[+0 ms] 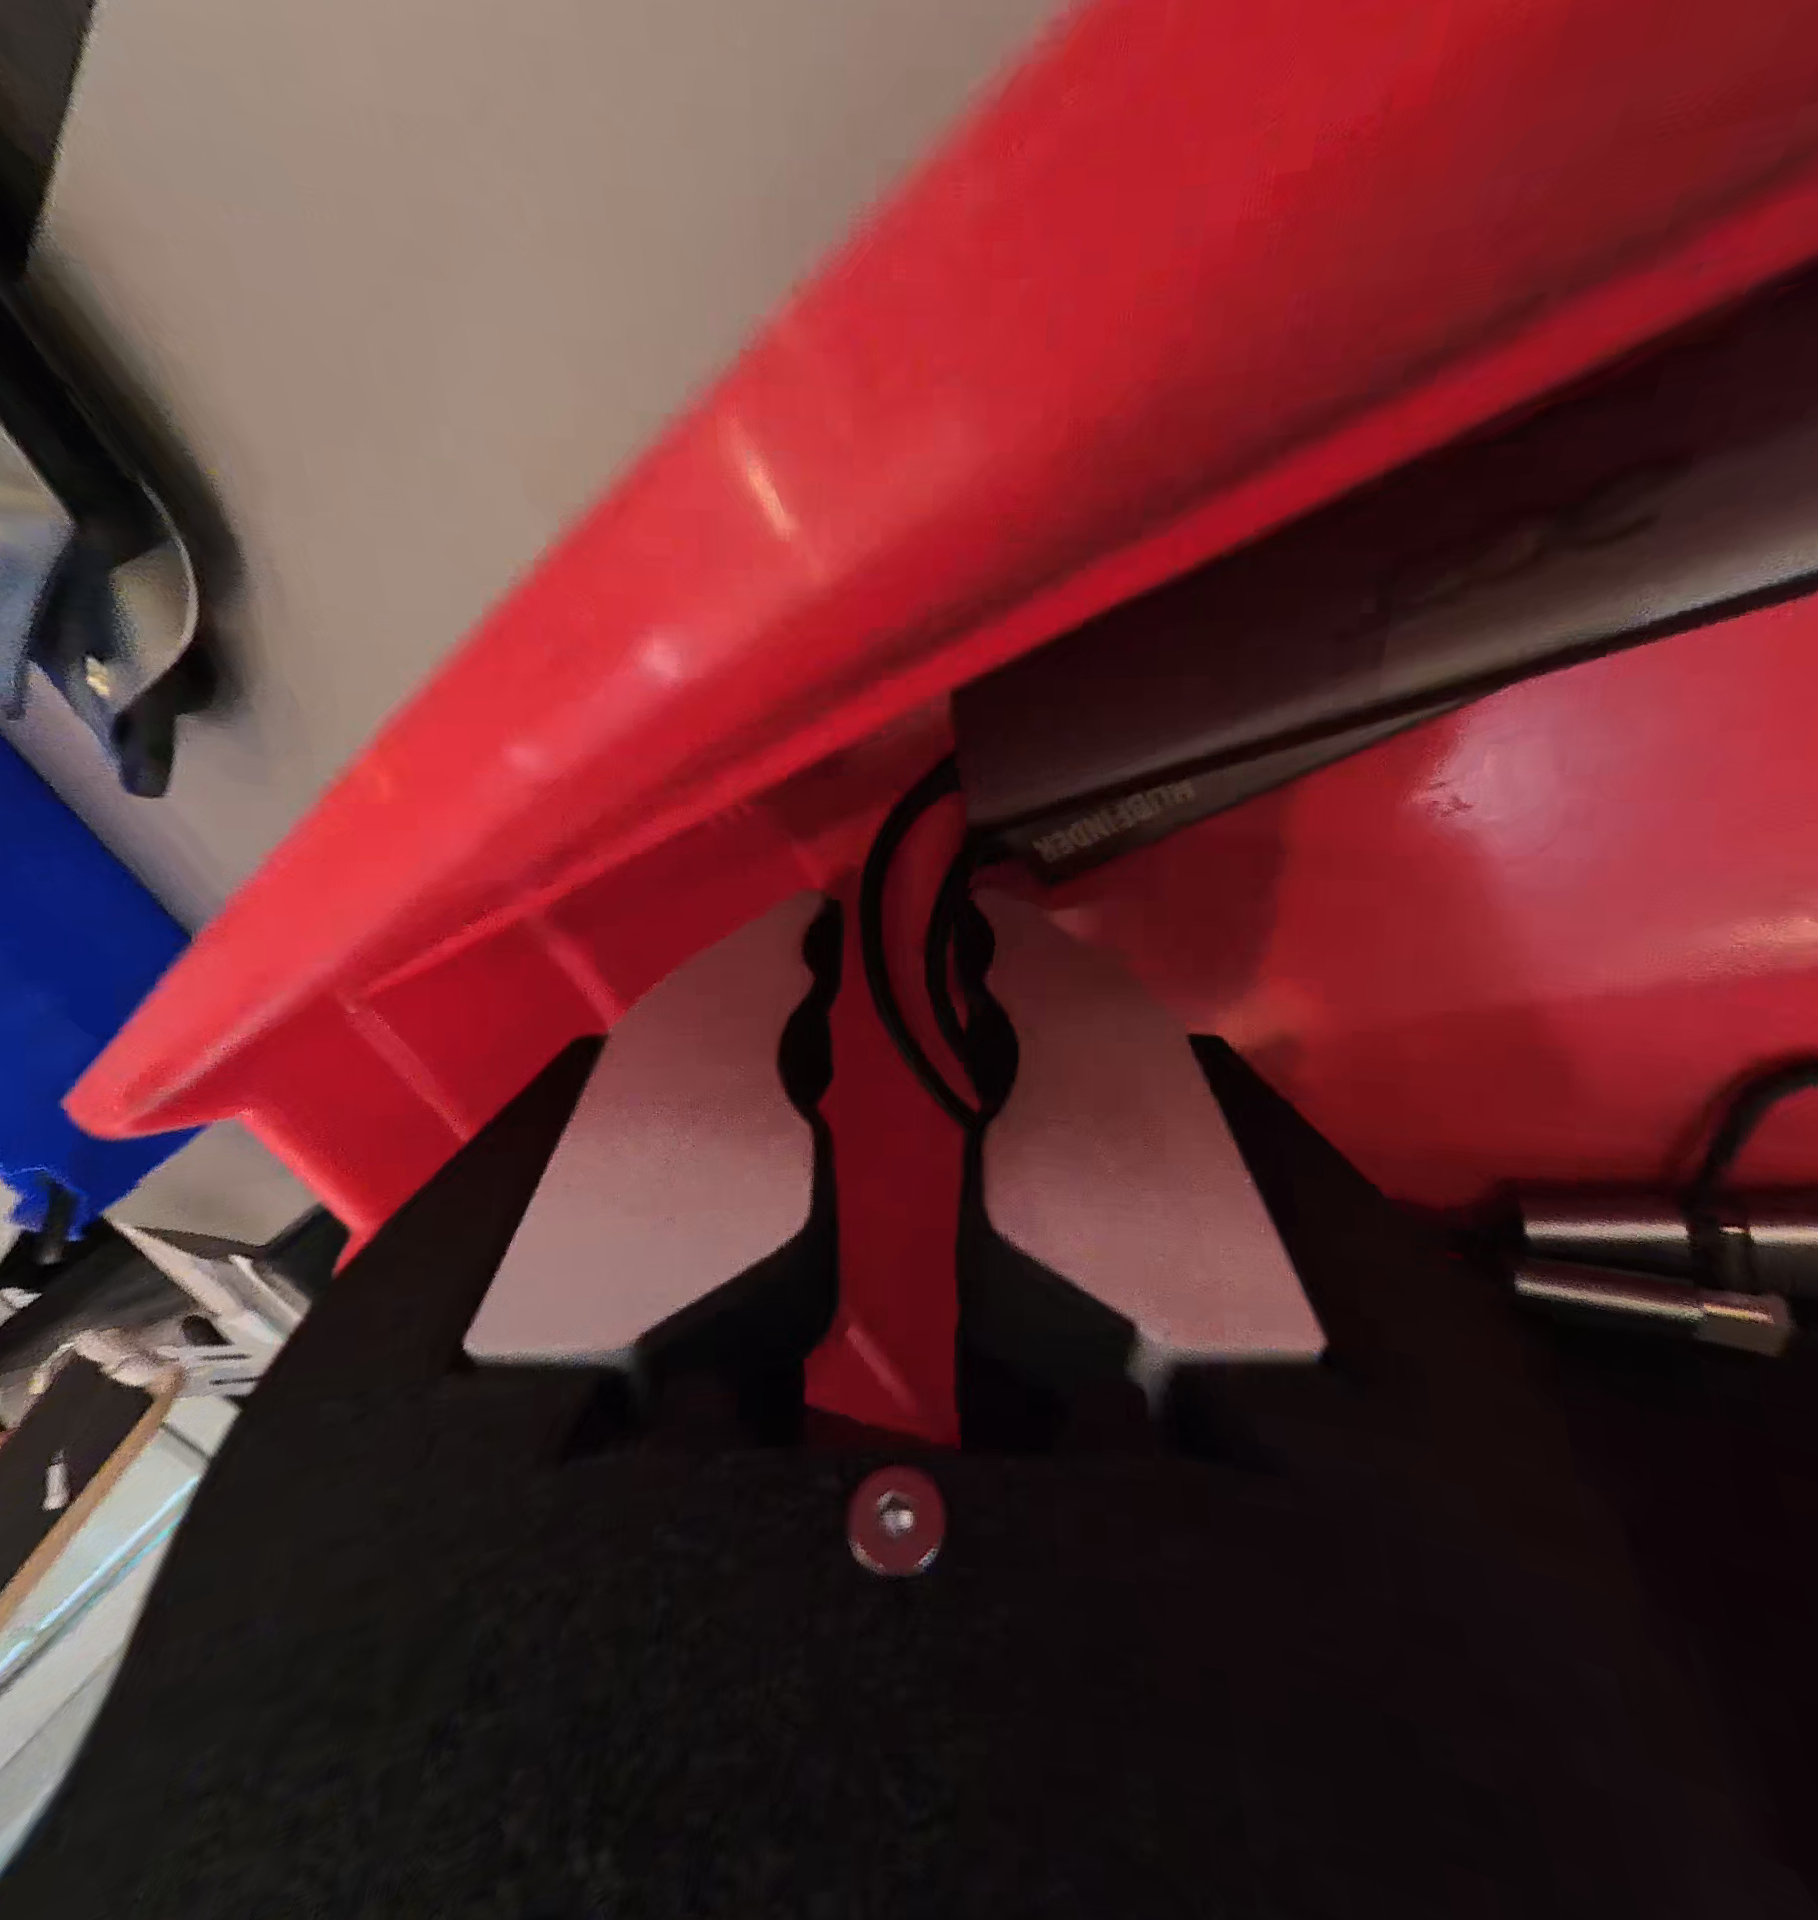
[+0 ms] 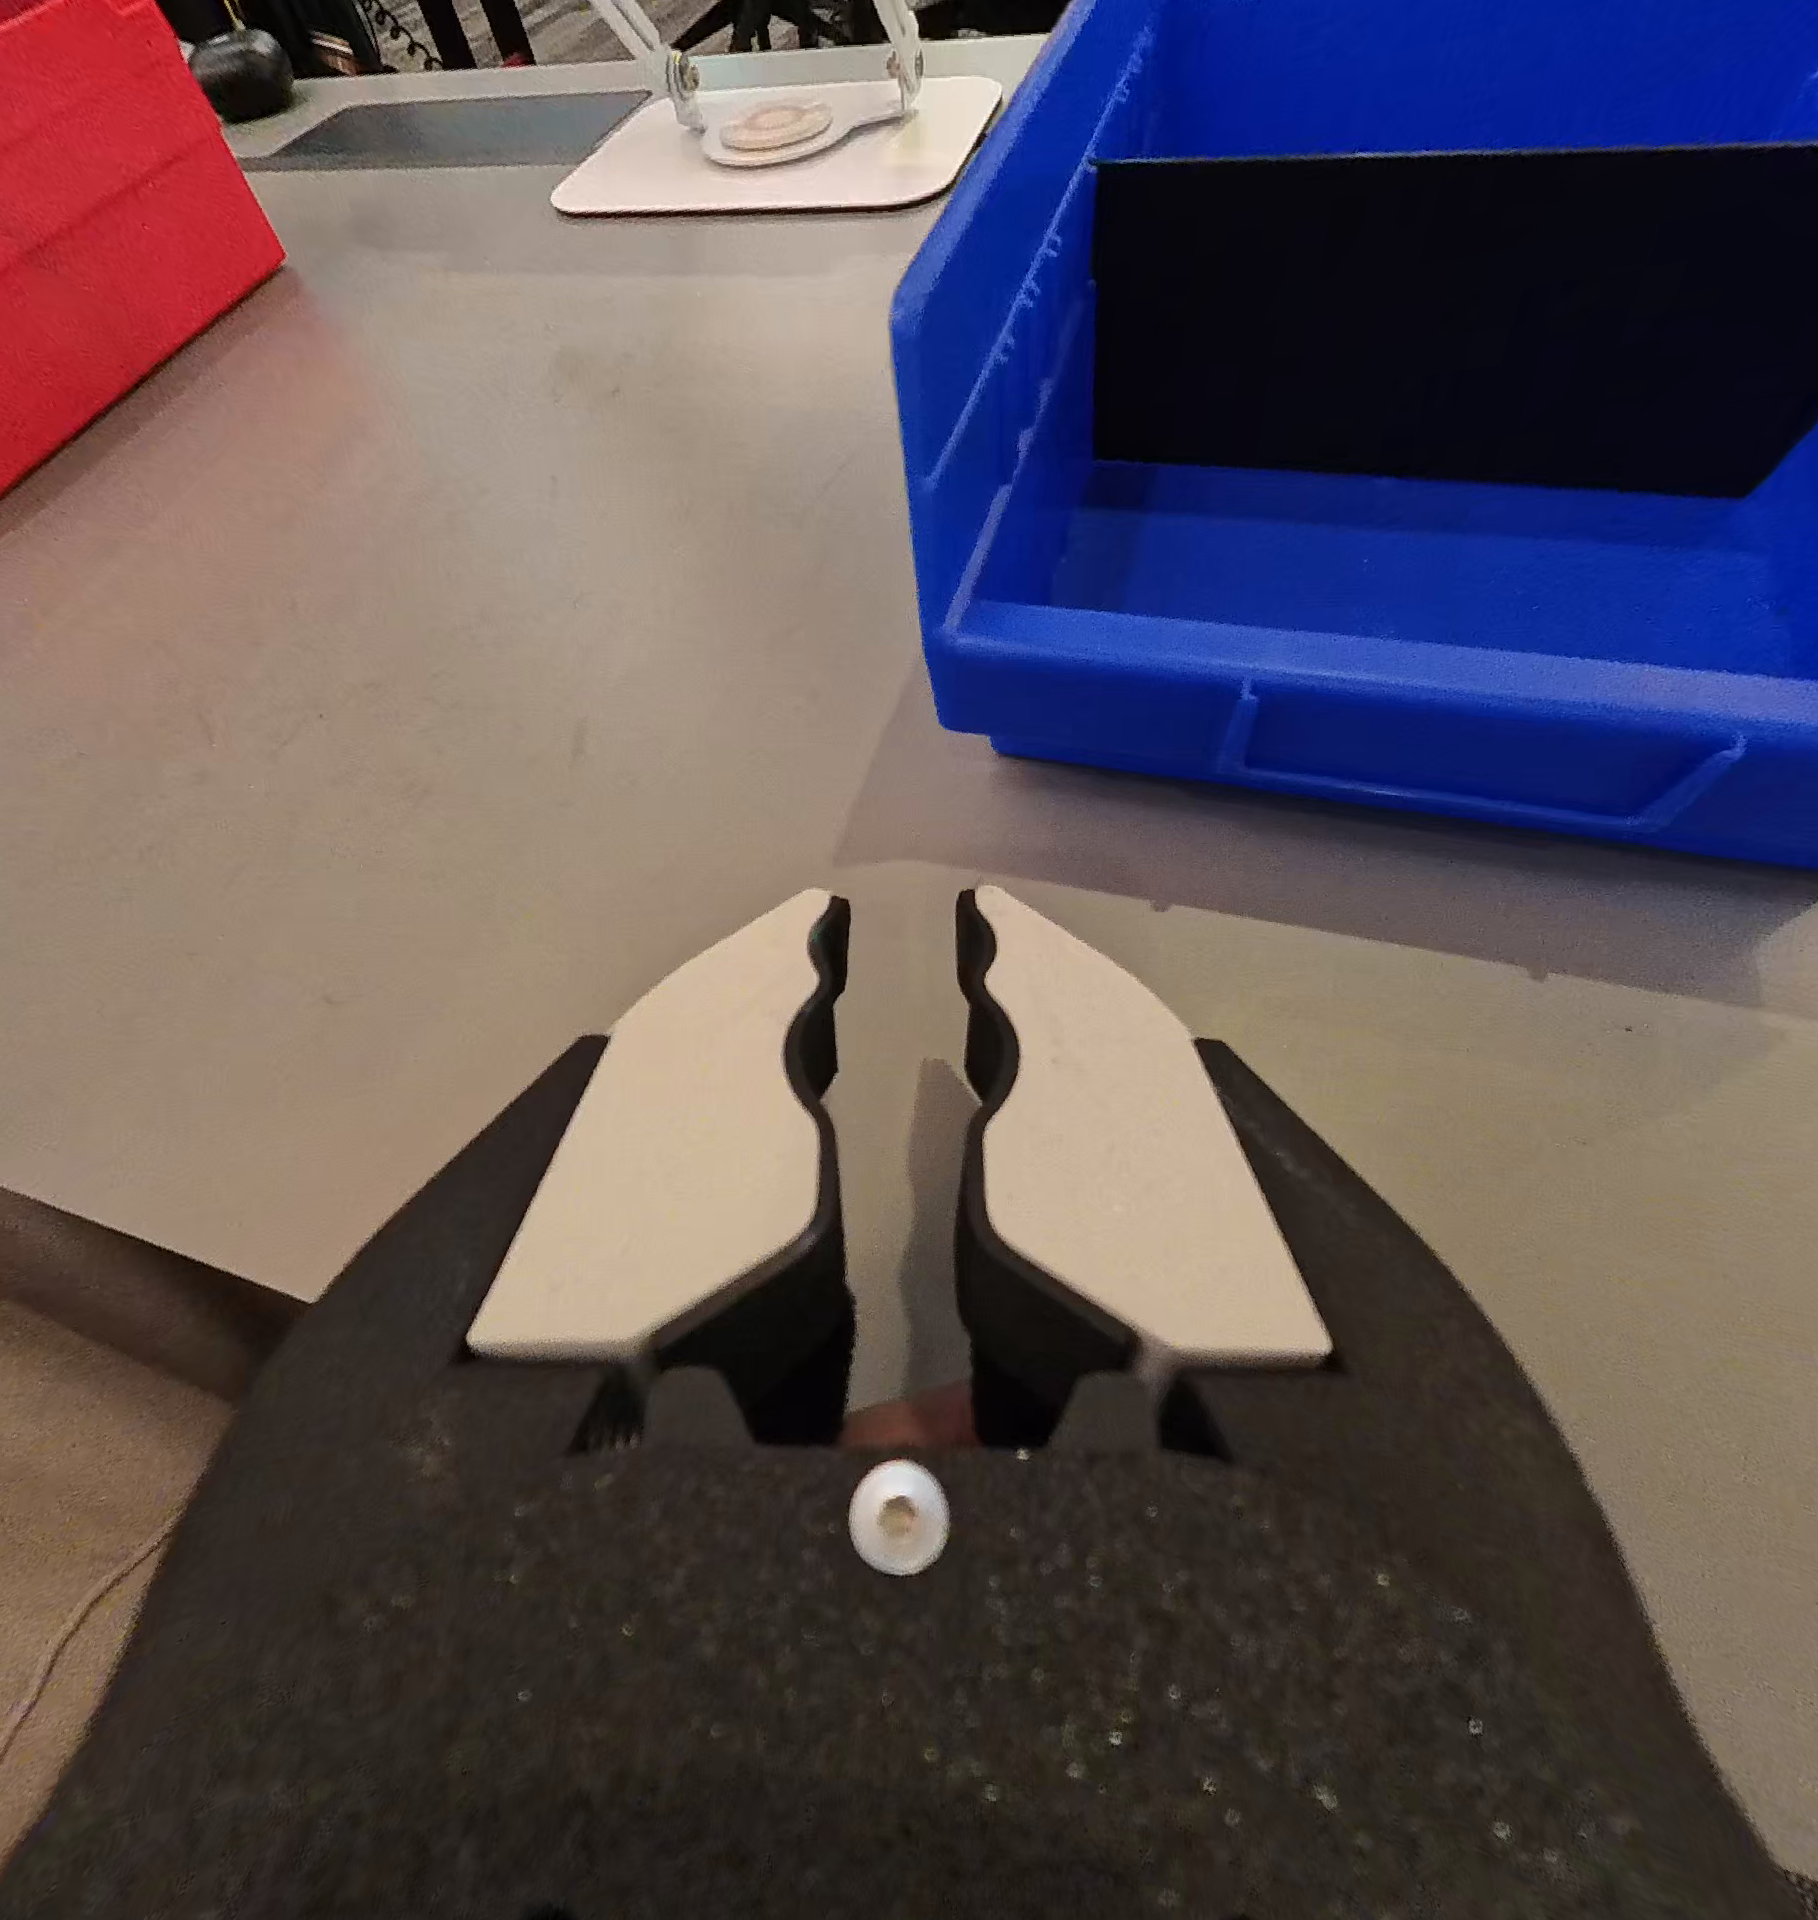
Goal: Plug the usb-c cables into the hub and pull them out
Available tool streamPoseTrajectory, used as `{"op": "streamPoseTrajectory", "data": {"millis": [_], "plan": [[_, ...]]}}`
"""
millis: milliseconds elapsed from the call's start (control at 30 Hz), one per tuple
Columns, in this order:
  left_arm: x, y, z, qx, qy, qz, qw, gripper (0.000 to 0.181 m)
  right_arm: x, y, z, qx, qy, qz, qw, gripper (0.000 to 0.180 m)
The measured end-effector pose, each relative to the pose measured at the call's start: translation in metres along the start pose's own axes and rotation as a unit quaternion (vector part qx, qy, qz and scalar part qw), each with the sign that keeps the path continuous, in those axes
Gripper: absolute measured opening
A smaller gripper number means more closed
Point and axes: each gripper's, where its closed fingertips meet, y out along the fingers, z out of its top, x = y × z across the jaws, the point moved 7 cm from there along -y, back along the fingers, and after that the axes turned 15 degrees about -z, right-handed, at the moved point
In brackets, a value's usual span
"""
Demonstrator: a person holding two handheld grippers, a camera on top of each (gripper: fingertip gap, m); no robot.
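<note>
Left wrist view: my left gripper [image 1: 900, 935] reaches down inside the red bin [image 1: 884, 436], its jaws parted by a narrow gap with the bin's red wall showing between them. A thin black cable [image 1: 884, 935] loops in that gap, close against the right-hand jaw; I cannot tell whether the jaws are touching it. The cable runs up to the dark hub [image 1: 1248, 717], which leans along the bin's inner wall just beyond my fingertips. Two metal plugs [image 1: 1653, 1278] lie on the bin floor at the right edge of the view, well apart from my jaws. Outside the bin, the grey bench [image 1: 417, 312] shows at upper left, with a slice of the blue bin [image 1: 32, 956] at the left edge. The view is blurred.

Right wrist view: my right gripper [image 2: 903, 914] hangs over the near part of the bench [image 2: 469, 623], jaws slightly parted with nothing between them. The blue bin [image 2: 1352, 665] stands on the bench ahead and to the right, with a dark divider [image 2: 1456, 312] upright inside it. The red bin [image 2: 84, 260] sits at the far left edge. A white stand base [image 2: 780, 156] rests at the bench's far side.
</note>
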Motion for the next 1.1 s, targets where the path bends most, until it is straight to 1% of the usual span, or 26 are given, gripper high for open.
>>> {"op": "streamPoseTrajectory", "data": {"millis": [100, 167, 267, 400, 567, 633, 733, 800, 867, 967, 1100], "plan": [[0.0, 0.001, 0.001, 0.001, -0.001, -0.005, 1.0, 0.014, 0.0, 0.0, 0.0, 0.002, -0.005, -0.004, 1.0, 0.019], [-0.001, 0.003, -0.001, -0.002, 0.009, -0.005, 1.0, 0.005, 0.0, 0.0, 0.0, 0.001, -0.005, -0.005, 1.0, 0.019], [-0.003, 0.0, -0.006, -0.002, 0.01, 0.006, 1.0, 0.004, 0.001, -0.001, 0.0, 0.0, -0.001, -0.004, 1.0, 0.019], [0.001, -0.015, -0.016, 0.007, 0.033, 0.015, 0.999, 0.004, -0.001, -0.001, 0.0, -0.001, -0.002, 0.0, 1.0, 0.019], [0.005, -0.041, -0.025, 0.048, 0.04, 0.003, 0.998, 0.004, -0.005, -0.001, 0.001, 0.001, -0.008, 0.003, 1.0, 0.019], [0.008, -0.048, -0.029, 0.044, 0.041, -0.017, 0.998, 0.004, -0.006, -0.001, 0.001, 0.002, -0.01, 0.004, 1.0, 0.019], [0.008, -0.052, -0.034, 0.04, 0.049, -0.014, 0.998, 0.004, -0.006, -0.003, 0.001, 0.004, -0.016, 0.002, 1.0, 0.019], [0.007, -0.059, -0.034, 0.061, 0.044, -0.005, 0.997, 0.004, -0.007, -0.002, 0.001, 0.004, -0.019, 0.0, 1.0, 0.019], [0.001, -0.08, -0.035, 0.092, 0.045, 0.018, 0.995, 0.003, -0.006, -0.002, 0.001, 0.004, -0.021, -0.002, 1.0, 0.019], [-0.004, -0.119, -0.038, 0.166, 0.035, 0.028, 0.985, 0.003, -0.006, -0.002, 0.001, 0.003, -0.022, -0.003, 1.0, 0.019], [0.005, -0.188, -0.05, 0.263, 0.063, 0.059, 0.961, 0.003, -0.009, -0.002, 0.003, 0.012, -0.026, -0.003, 1.0, 0.019]]}}
